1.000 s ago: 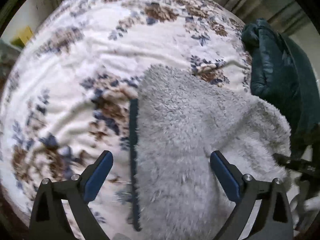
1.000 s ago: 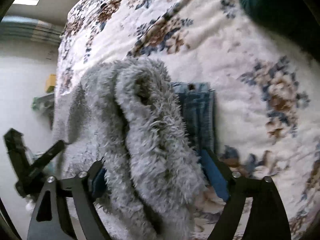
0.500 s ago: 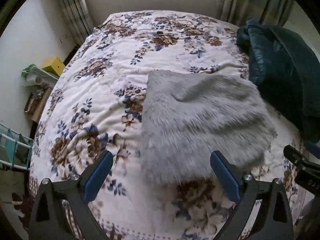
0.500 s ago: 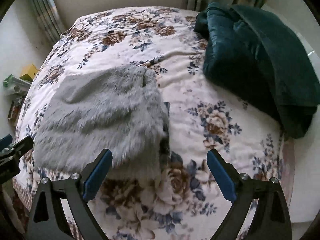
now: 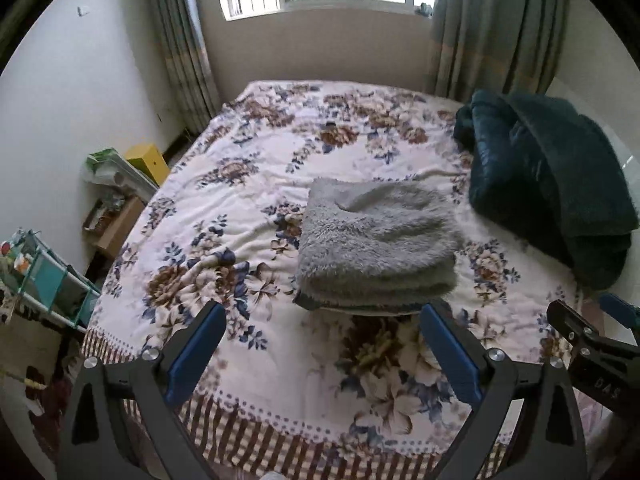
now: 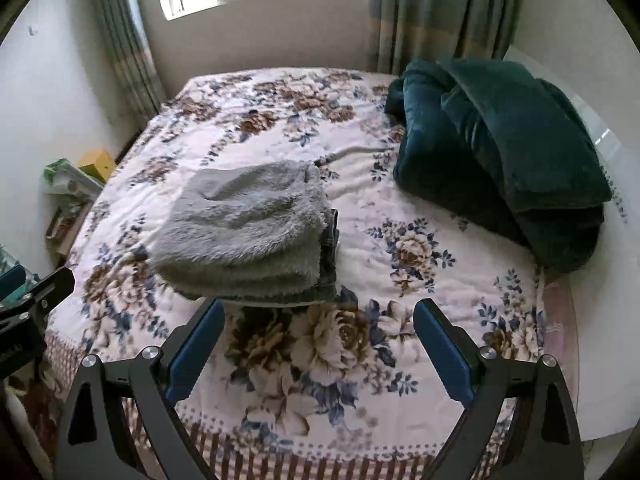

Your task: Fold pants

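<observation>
The pants (image 5: 376, 240) lie folded in a compact stack on the floral bedspread (image 5: 240, 200), grey fleece lining outward, denim edges showing at the right side in the right wrist view (image 6: 248, 232). My left gripper (image 5: 320, 352) is open and empty, held back above the bed's near edge, apart from the stack. My right gripper (image 6: 316, 348) is open and empty, likewise pulled back. The right gripper's body shows at the left view's right edge (image 5: 588, 356).
A dark green quilt (image 6: 500, 156) is heaped at the bed's right side. Boxes and a yellow box (image 5: 148, 160) sit on the floor left of the bed, with a teal rack (image 5: 44, 280) nearer. Window and curtains (image 6: 432, 12) stand behind the bed.
Both grippers have drawn back and up from the pants, from close over the fleece to beyond the bed's near edge. The folded stack lies still on the bed.
</observation>
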